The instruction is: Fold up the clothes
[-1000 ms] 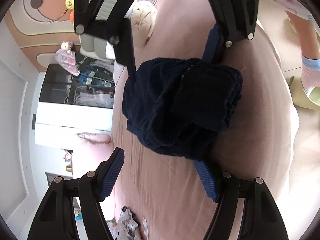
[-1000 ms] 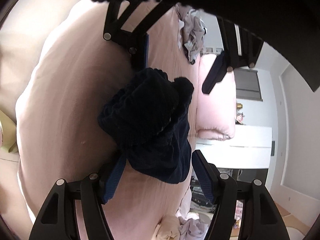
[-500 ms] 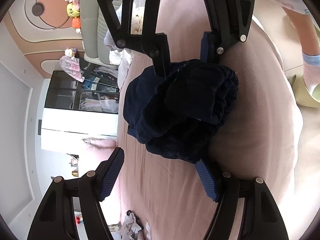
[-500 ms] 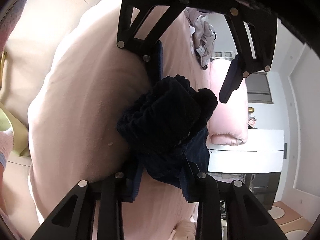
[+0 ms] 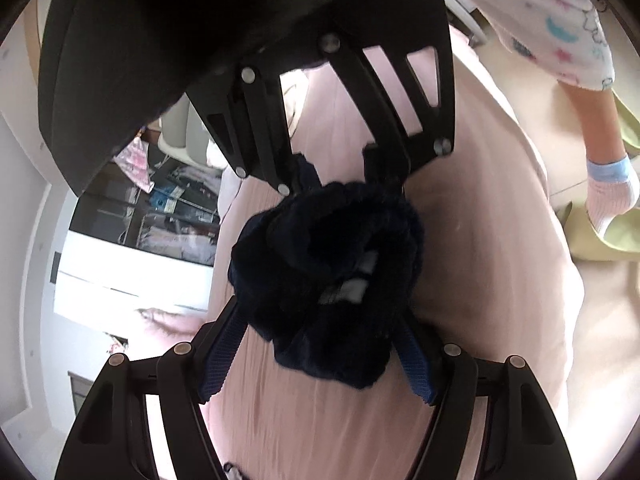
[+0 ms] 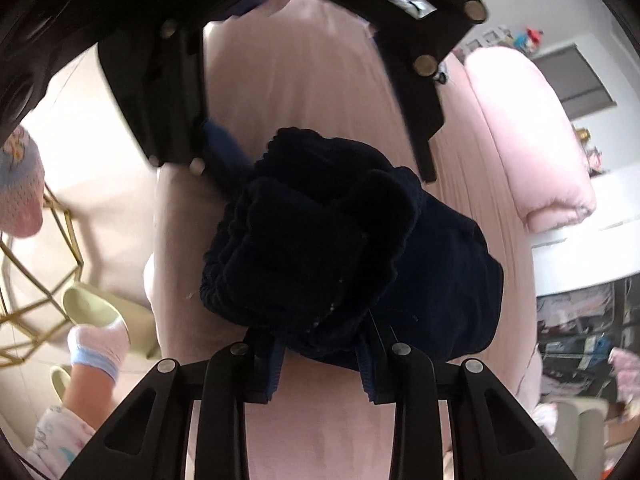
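Right wrist view, right tool clamped on bundled navy garment, left tool pinching its opposite end

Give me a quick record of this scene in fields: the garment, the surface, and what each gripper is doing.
garment: dark navy garment, bunched into a thick bundle
surface: pink bed cover
left gripper: jaws closed in on one side of the bundle
right gripper: jaws closed in on the opposite side
bystander detail: person's socked foot beside the bed
fold state: bundled, not flat
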A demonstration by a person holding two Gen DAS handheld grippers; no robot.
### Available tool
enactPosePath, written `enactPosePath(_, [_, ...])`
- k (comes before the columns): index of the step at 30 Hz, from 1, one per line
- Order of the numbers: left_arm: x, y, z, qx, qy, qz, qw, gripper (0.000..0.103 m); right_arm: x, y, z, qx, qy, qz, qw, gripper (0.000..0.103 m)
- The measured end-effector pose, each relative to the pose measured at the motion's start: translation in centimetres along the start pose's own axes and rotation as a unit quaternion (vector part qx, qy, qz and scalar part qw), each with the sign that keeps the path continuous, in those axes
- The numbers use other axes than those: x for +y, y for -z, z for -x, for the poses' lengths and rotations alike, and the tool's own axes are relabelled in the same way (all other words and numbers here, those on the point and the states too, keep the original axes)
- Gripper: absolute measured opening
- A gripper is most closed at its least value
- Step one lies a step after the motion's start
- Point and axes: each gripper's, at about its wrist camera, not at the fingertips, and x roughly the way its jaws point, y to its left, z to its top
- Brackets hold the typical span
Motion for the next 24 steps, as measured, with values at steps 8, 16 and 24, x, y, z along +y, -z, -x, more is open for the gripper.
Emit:
enactPosePath(8, [1.3,-0.6,-0.5,0.024,0.076,0.086,0.9931,0.049,-2.0,0.5,-0.3,-0.009,-0.031,-0.1,0.994,0.032])
enactPosePath(16, [4.1,-1.5,-1.9,0.041,0.145,0.116,0.9818,0.049,-4.5,0.9,-0.9,-0.013,-0.084,-0.187,0.979,0.032])
enactPosePath(24, [4.7,-1.2,-1.9,0.045,0.183,0.168,0.9675,0.049,-5.6,0.9,-1.5,-0.024,-0.103,-0.212,0.972,0.032])
